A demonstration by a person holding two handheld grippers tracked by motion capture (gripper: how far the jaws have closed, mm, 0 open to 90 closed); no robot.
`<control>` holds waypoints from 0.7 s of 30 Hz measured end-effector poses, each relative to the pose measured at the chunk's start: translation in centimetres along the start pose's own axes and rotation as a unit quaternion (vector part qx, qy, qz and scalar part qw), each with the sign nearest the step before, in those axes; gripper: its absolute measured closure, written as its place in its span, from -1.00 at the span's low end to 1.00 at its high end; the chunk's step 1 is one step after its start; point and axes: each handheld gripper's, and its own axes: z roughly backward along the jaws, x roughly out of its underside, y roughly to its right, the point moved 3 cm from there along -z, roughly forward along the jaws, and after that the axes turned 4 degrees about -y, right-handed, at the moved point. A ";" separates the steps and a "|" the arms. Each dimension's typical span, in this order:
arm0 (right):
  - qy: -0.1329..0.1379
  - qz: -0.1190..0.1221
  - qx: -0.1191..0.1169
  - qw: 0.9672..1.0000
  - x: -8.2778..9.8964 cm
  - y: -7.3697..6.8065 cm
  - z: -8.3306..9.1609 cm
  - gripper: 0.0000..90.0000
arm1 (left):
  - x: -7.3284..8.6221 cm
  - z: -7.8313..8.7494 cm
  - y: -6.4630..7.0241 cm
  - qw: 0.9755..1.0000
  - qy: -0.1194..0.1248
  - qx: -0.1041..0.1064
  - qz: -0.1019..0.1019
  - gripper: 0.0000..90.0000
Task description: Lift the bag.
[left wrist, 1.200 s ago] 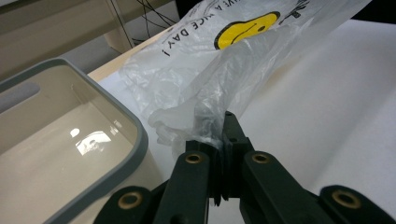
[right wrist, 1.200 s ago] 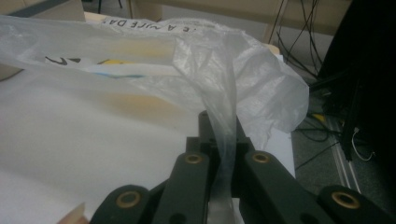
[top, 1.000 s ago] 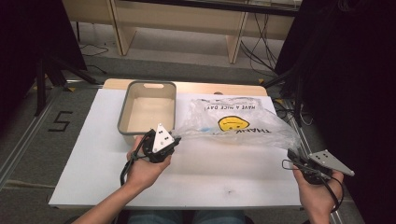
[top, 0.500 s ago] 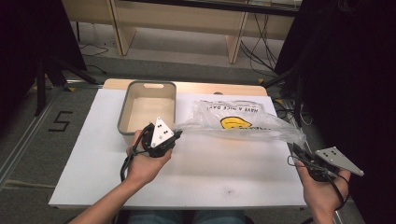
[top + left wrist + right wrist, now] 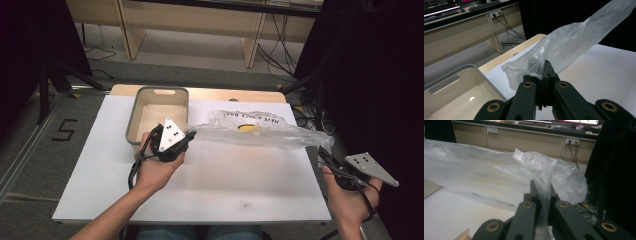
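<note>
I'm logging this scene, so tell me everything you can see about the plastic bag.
The plastic bag is thin, clear and crinkled, with a yellow smiley print and dark lettering. It is stretched out lengthwise above the white table, right of the grey bin. The left gripper is shut on one bunched end and the right gripper on the other, film pinched between each pair of jaws. Its middle sags towards the table; whether it touches there I cannot tell.

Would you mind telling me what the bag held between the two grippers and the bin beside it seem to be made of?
The bag looks like thin, clear plastic film: it is see-through, glossy and crinkled, with a printed yellow face and lettering. The bin appears to be rigid moulded plastic, grey outside and beige inside, with a smooth matt finish, rounded corners and a cut-out handle slot.
</note>
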 end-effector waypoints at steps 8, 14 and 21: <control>0.016 -0.002 0.004 1.000 -1.0 0.0 -0.2 1.00 | -0.9 0.1 -0.3 1.000 0.018 -0.006 0.002 0.99; 0.030 -0.002 0.006 1.000 -1.8 0.0 -0.1 1.00 | -1.8 0.3 -0.4 0.999 0.034 -0.009 0.003 0.99; 0.042 -0.005 0.012 0.999 -2.5 0.3 0.3 1.00 | -2.8 0.8 -0.4 0.999 0.047 -0.009 0.001 0.99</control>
